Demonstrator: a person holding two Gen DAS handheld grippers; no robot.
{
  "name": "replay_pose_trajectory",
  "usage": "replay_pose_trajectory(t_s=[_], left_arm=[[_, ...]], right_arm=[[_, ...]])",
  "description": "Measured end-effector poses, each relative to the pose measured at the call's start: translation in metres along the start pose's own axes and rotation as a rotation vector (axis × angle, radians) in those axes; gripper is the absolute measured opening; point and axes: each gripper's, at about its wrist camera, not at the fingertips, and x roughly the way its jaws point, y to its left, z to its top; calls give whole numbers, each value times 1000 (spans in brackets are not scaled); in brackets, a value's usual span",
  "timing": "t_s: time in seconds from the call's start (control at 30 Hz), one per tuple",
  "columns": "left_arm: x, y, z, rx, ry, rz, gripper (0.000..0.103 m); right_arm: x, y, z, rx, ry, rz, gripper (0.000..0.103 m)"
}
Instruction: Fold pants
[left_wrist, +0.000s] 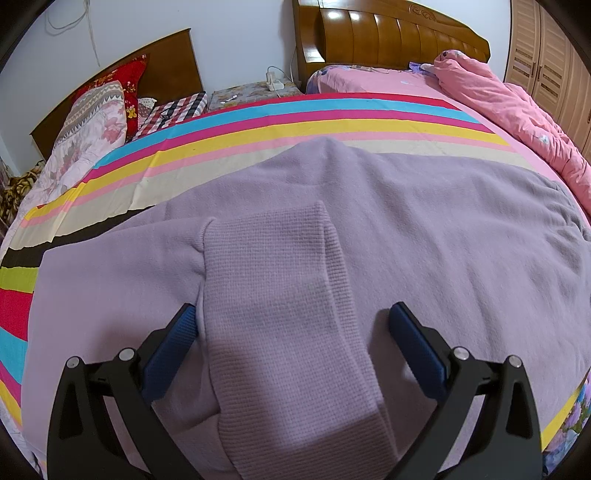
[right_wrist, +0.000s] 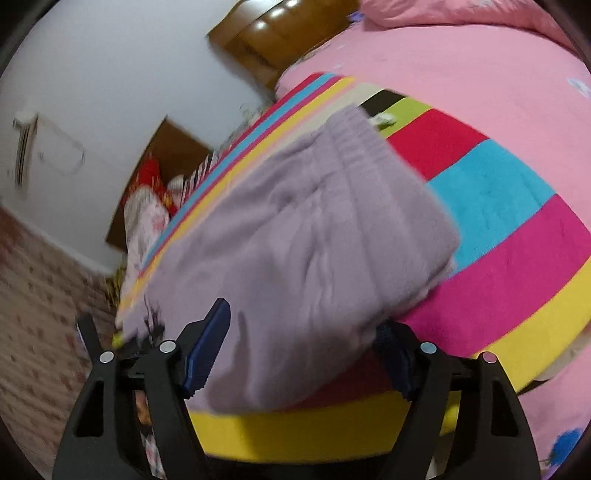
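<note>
Left gripper (left_wrist: 291, 332) sitting apart astride the ribbed cuff (left_wrist: 280, 295), right gripper (right_wrist: 303, 343) apart around lavender pants (right_wrist: 295, 229) on striped sheet (right_wrist: 498, 206); folding partway, more remaining.

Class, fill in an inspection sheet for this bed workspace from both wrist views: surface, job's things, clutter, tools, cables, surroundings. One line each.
Surface: striped sheet over a pink bed.
Job's things: lilac pants spread on the sheet; ribbed cuff folded over on top.
Clutter: pink quilt bunched at the far right; pillows at the far left.
Tools: left tool open, cuff between its pads; right tool open, straddling the pants' edge; view blurred.
Cables: white lead with plug on the nightstand.
Surroundings: two headboards, wardrobe, white wall.
</note>
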Motion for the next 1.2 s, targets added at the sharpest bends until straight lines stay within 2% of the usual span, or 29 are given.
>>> replay_pose_trajectory(t_s=[0.13, 0.23, 0.3, 0.4, 0.53, 0.57, 0.67, 0.8, 0.97, 1.2], left_arm=[[1, 0, 0, 0, 0, 1, 102], [1, 0, 0, 0, 0, 1, 102], [1, 0, 0, -2, 0, 0, 102], [-2, -3, 1, -4, -1, 0, 102], [-5, -4, 1, -4, -1, 1, 102], [-5, -5, 1, -4, -1, 0, 102], [-5, -5, 1, -4, -2, 2, 102], [-4, -4, 3, -7, 1, -10, 102], [-1, -2, 5, -9, 0, -13, 101], [1, -2, 5, -6, 2, -8, 102]], right_arm=[[8, 0, 6, 66, -38, -2, 75], [8, -1, 6, 54, -40, -13, 75], [6, -2, 3, 28, -38, -29, 48], [4, -13, 4, 71, -51, 48, 39], [6, -19, 3, 152, -53, 100, 39], [8, -21, 3, 177, -46, 104, 42], [8, -14, 5, 138, -57, 64, 43], [1, 8, 6, 72, -135, 35, 35], [-1, 22, 10, 54, -153, 8, 35], [5, 13, 11, 123, -138, -25, 35]])
